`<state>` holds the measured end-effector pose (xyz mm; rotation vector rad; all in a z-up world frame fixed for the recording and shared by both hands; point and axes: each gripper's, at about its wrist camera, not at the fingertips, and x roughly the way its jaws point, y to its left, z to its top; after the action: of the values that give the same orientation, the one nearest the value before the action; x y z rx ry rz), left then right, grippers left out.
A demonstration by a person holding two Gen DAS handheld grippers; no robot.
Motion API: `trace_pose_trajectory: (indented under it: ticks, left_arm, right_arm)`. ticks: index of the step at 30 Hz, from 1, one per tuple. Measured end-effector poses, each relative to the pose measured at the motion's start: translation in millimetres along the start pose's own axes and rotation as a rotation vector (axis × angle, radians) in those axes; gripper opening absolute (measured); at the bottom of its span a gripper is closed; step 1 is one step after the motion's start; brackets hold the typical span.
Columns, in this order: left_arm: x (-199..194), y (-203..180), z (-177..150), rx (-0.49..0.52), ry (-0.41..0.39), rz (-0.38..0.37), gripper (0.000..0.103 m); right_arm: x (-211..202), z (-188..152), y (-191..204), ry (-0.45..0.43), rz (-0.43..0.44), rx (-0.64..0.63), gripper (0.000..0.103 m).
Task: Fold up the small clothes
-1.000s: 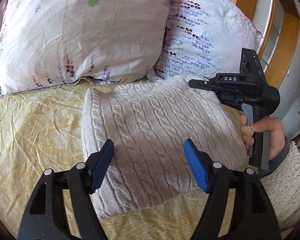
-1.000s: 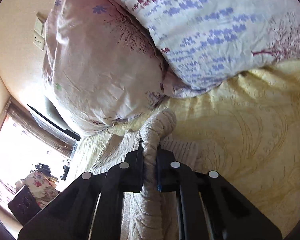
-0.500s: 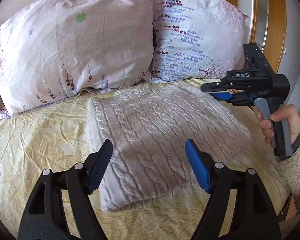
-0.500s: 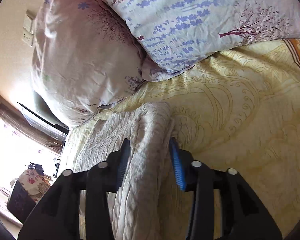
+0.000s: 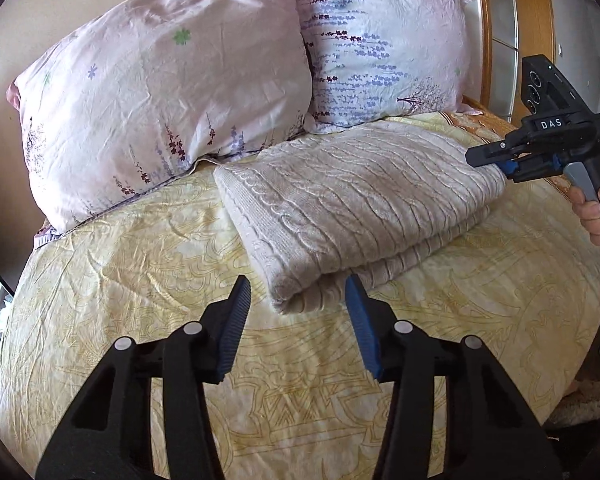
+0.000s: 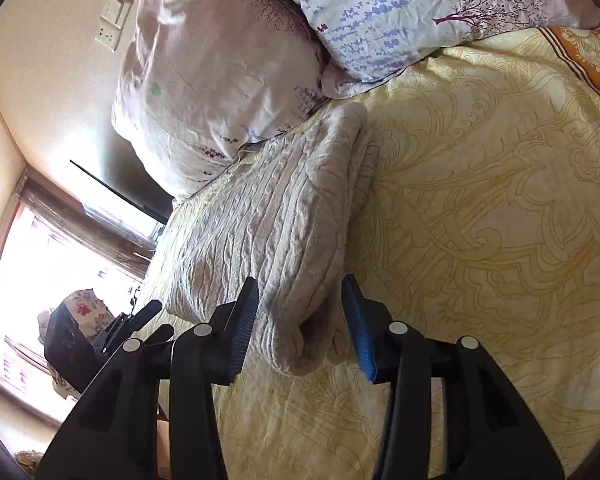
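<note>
A beige cable-knit sweater (image 5: 352,196) lies folded in a thick rectangle on the yellow patterned bedsheet (image 5: 140,280), just below the pillows. My left gripper (image 5: 298,300) is open and empty, its jaws level with the sweater's near corner without holding it. My right gripper (image 6: 302,308) is open, its blue pads either side of the sweater's (image 6: 268,232) folded corner, not clamping it. It also shows in the left wrist view (image 5: 500,158), at the sweater's right edge.
A pink floral pillow (image 5: 160,92) and a white pillow with purple print (image 5: 380,48) lean against the wall behind the sweater. A wooden headboard frame (image 5: 484,20) stands at the right. A window (image 6: 28,272) is at the left of the right wrist view.
My right gripper opened and let go of the sweater's edge, then drew back. My left gripper pulled back from over the sweater to its near corner. The sweater now lies flat.
</note>
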<state>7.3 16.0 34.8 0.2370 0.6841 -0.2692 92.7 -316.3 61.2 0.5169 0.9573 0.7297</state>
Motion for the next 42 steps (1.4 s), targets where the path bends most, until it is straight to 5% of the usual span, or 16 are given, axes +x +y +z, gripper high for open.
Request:
trace_pose_trajectory:
  ticks: [6, 11, 16, 32, 35, 39, 42]
  left_arm:
    - [15.5, -1.6, 0.5, -0.006, 0.047, 0.023, 0.031]
    - [25.2, 10.8, 1.0, -0.072, 0.084, 0.017, 0.018]
    - [25.3, 16.9, 1.7, -0.119, 0.099, 0.012, 0.013]
    - [26.9, 28.7, -7.6, -0.205, 0.147, 0.012, 0.012]
    - [32.9, 40.0, -18.4, -0.26, 0.185, 0.062, 0.0]
    - [22.7, 56.8, -25.0, -0.344, 0.17, 0.041, 0.0]
    - [-1.8, 53.4, -20.0, -0.318, 0.085, 0.065, 0.004]
  right_arm:
    - [2.6, -7.6, 11.1, -0.007, -0.075, -0.067, 0.034]
    - [-2.1, -10.7, 25.5, -0.055, -0.117, -0.148, 0.01]
    - [-18.7, -4.0, 30.7, -0.113, -0.099, -0.158, 0.009]
    - [-1.7, -22.1, 26.8, -0.043, -0.16, -0.157, 0.009]
    - [9.4, -27.9, 24.5, -0.015, -0.227, -0.172, 0.009]
    - [10.0, -28.1, 28.3, -0.024, -0.255, -0.208, 0.009]
    - [-6.7, -21.7, 23.8, -0.062, -0.184, -0.149, 0.013]
